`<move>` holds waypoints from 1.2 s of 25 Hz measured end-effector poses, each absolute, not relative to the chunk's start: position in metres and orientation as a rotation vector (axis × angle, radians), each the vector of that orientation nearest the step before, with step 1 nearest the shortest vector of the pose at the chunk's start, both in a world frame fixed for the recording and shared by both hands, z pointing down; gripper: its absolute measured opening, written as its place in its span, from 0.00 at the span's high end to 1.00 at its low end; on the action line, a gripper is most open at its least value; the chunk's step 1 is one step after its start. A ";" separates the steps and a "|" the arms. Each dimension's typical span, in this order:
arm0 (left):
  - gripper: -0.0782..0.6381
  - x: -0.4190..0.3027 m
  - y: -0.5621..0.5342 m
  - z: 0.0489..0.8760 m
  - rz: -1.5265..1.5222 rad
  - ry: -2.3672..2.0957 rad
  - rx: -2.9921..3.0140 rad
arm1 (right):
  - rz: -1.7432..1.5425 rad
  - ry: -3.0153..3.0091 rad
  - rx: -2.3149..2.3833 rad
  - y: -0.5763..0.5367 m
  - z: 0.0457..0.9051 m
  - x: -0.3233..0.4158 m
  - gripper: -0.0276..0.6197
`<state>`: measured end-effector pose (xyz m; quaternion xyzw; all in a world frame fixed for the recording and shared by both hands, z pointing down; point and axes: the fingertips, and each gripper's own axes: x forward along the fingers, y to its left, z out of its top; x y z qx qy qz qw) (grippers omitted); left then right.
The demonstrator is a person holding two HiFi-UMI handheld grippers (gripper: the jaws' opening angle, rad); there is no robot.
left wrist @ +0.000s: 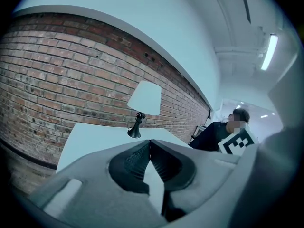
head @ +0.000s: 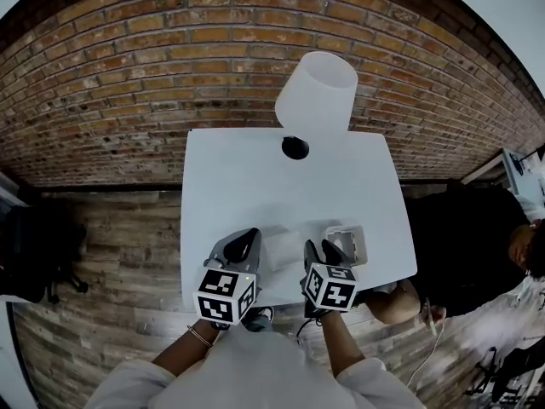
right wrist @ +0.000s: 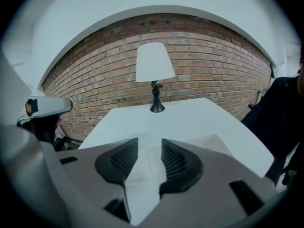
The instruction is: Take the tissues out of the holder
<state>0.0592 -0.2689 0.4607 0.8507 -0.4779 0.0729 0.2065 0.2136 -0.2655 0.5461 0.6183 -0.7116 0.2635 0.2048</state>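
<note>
A white square tissue holder [head: 347, 242] stands near the table's front right; in the right gripper view the holder [right wrist: 214, 144] shows just right of the jaws. White tissues [head: 282, 247] lie on the table to its left. My right gripper [head: 322, 252] sits between the two. Its jaws stand a little apart, and creased tissue [right wrist: 146, 161] fills the gap and touches both pads. My left gripper [head: 243, 247] is left of the tissues. The left gripper [left wrist: 150, 142] has its tips together, and I see nothing held.
A lamp with a white shade [head: 316, 92] and black base [head: 295, 148] stands at the table's [head: 247, 186] far edge, before a brick wall. A person in dark clothes [head: 464, 245] sits at the right. Wooden floor lies to the left.
</note>
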 end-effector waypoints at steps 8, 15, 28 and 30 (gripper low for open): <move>0.88 0.077 -0.271 0.448 0.206 -1.288 2.437 | 0.677 -1.970 1.868 -0.254 0.523 0.231 0.92; 0.88 0.087 -0.269 0.446 0.221 -1.272 2.459 | 0.710 -2.007 1.950 -0.237 0.507 0.235 0.95; 0.88 0.094 -0.270 0.446 0.243 -1.274 2.461 | 0.684 -2.010 1.897 -0.226 0.508 0.231 0.95; 0.88 0.094 -0.270 0.446 0.243 -1.275 2.458 | 0.686 -2.010 1.898 -0.226 0.507 0.231 0.95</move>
